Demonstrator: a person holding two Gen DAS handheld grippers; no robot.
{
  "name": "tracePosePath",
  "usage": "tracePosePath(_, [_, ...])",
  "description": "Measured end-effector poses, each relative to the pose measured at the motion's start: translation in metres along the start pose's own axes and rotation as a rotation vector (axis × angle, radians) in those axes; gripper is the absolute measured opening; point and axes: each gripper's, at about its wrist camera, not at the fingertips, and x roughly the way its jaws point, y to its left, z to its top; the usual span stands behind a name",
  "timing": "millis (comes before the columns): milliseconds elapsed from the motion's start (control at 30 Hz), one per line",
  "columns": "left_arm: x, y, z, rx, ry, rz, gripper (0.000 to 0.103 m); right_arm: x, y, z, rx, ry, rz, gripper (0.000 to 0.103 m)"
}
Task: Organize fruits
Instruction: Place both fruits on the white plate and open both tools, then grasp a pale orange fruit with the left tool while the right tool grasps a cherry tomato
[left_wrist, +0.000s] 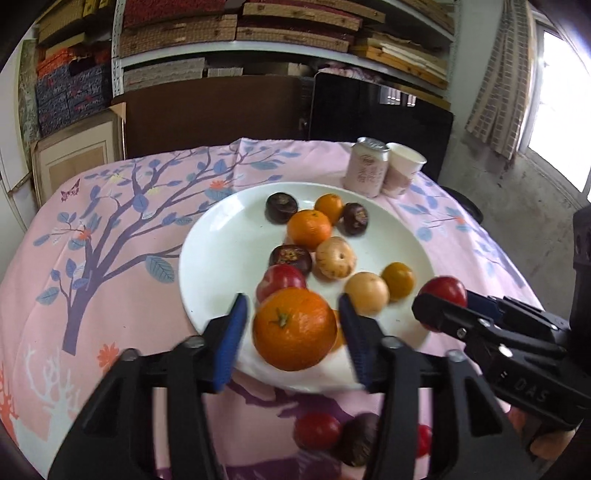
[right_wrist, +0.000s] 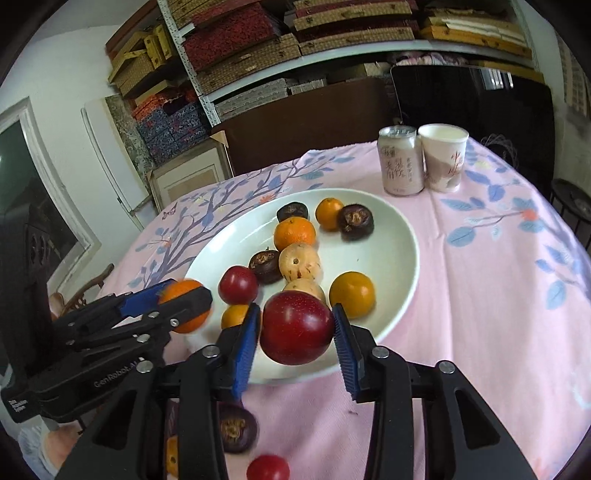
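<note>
**Most fruit is plated; two more pieces over the rim, a few left on the cloth**

In the left wrist view, we see the white plate (left_wrist: 207, 251) at frame centre already carrying about nine pieces: oranges, dark brown fruits, pale tan ones and a red one. Our left gripper (left_wrist: 293, 325) sits at lower centre with a large orange (left_wrist: 293, 328) between its blue pads; slim gaps show on both sides, so we judge the jaws parted and the orange released or about to drop over the plate's near rim. At right, our right gripper (left_wrist: 443, 306) brackets a red fruit (left_wrist: 445, 291). Below, on the pink tablecloth (left_wrist: 110, 258), a red and a dark fruit lie unplated.

In the right wrist view, the red fruit (right_wrist: 297, 326) fills lower centre between the right gripper (right_wrist: 297, 332) pads, a gap visible at its right side, over the plate (right_wrist: 399, 251) edge. The left gripper (right_wrist: 177, 302) shows at left with the orange (right_wrist: 184, 306). At the bottom edge, a dark fruit, a red one and an orange piece await collection. A can and cup stand at upper right.
</note>
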Motion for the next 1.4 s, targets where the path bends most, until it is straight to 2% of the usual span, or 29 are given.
tracePosePath(33, [0.001, 0.005, -0.001, -0.018, -0.012, -0.004, 0.082, 0.001, -0.004, -0.001, 0.006, 0.0, 0.007, 0.059])
tracePosePath(67, [0.003, 0.008, -0.002, -0.031, -0.021, -0.011, 0.088, -0.001, -0.007, 0.0, 0.008, -0.014, 0.006, 0.06])
tracePosePath(167, [-0.003, 0.02, -0.001, -0.078, -0.031, -0.023, 0.089, -0.014, -0.013, 0.001, 0.044, -0.059, 0.029, 0.061])
tracePosePath(267, [-0.016, 0.029, -0.007, -0.117, -0.051, -0.029, 0.095, -0.025, -0.017, -0.005, 0.062, -0.081, 0.045, 0.07])
tracePosePath(367, [-0.029, 0.033, -0.025, -0.119, -0.048, -0.007, 0.097, -0.031, -0.017, -0.015, 0.045, -0.074, 0.021, 0.07])
tracePosePath(533, [-0.048, 0.035, -0.068, -0.123, 0.01, 0.018, 0.097, -0.045, -0.02, -0.045, 0.054, -0.032, 0.017, 0.073])
tracePosePath(633, [-0.064, 0.033, -0.088, -0.12, 0.01, 0.003, 0.097, -0.055, -0.018, -0.061, 0.043, -0.018, 0.017, 0.073])
tracePosePath(800, [-0.078, 0.011, -0.115, -0.042, 0.021, -0.006, 0.098, -0.059, -0.012, -0.079, 0.013, 0.008, -0.008, 0.073])
tracePosePath(1000, [-0.074, -0.017, -0.122, 0.083, 0.022, 0.033, 0.098, -0.058, -0.018, -0.082, 0.045, 0.015, -0.016, 0.073])
tracePosePath(1233, [-0.057, -0.042, -0.125, 0.211, 0.071, 0.073, 0.098, -0.054, -0.018, -0.081, 0.039, 0.033, -0.023, 0.074])
tracePosePath(1300, [-0.056, -0.045, -0.125, 0.224, 0.068, 0.07, 0.098, -0.054, -0.018, -0.081, 0.042, 0.03, -0.026, 0.08])
tracePosePath(1400, [-0.053, -0.042, -0.123, 0.207, 0.082, 0.049, 0.098, -0.055, -0.018, -0.081, 0.043, 0.026, -0.027, 0.082])
